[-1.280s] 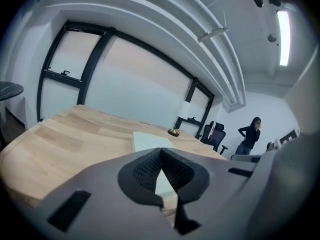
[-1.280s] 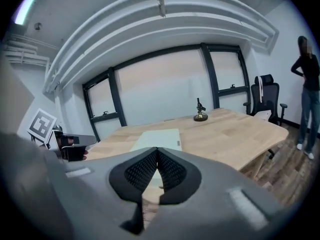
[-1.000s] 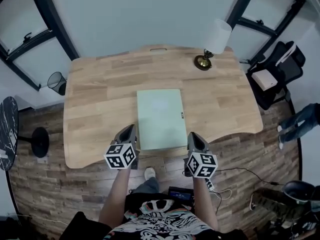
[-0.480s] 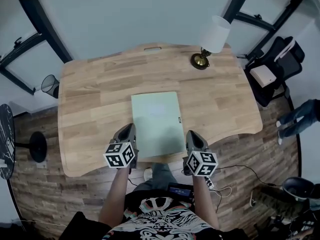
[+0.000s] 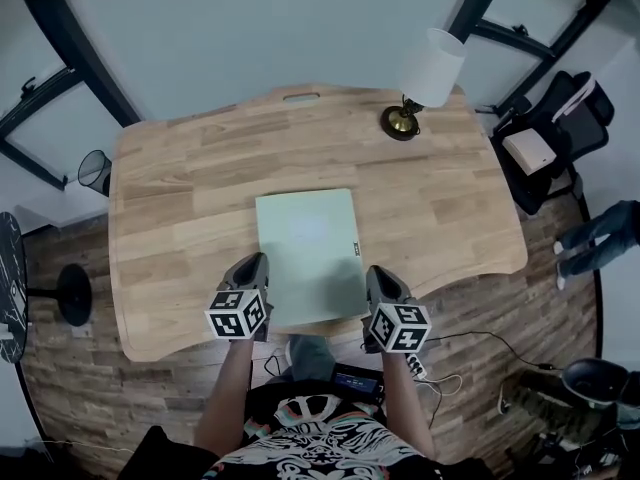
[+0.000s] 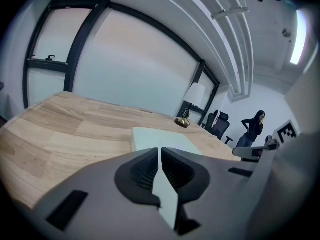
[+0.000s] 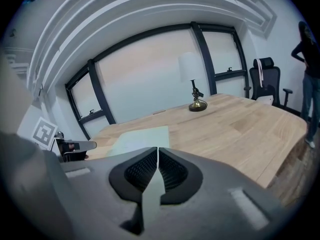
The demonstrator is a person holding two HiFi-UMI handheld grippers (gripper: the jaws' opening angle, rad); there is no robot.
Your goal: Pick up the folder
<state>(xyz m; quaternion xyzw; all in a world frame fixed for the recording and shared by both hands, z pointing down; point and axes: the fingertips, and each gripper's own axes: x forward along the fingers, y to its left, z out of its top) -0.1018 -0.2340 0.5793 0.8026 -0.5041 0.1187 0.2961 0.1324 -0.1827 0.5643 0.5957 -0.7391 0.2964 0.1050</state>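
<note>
Both forearms extend side by side. The left gripper (image 5: 254, 264) and right gripper (image 5: 374, 274) point forward and down, jaws closed and empty. The folder (image 5: 305, 248) lies flat at the middle of the table's (image 5: 180, 198) near edge. Since a second earlier, both grippers have advanced over its near corners.

Flat rectangular pale mint-green folder (image 5: 306, 253): plain, one small dark mark near its right edge. Light honey wooden bench (image 5: 180, 198): planked, streaky grain. Table lamp (image 5: 433, 66): white shade, brass base. Left gripper (image 5: 257, 261) and right gripper (image 5: 376, 272): grey, with black-and-white square markers. Plank floor (image 5: 90, 388): mottled brown.
</note>
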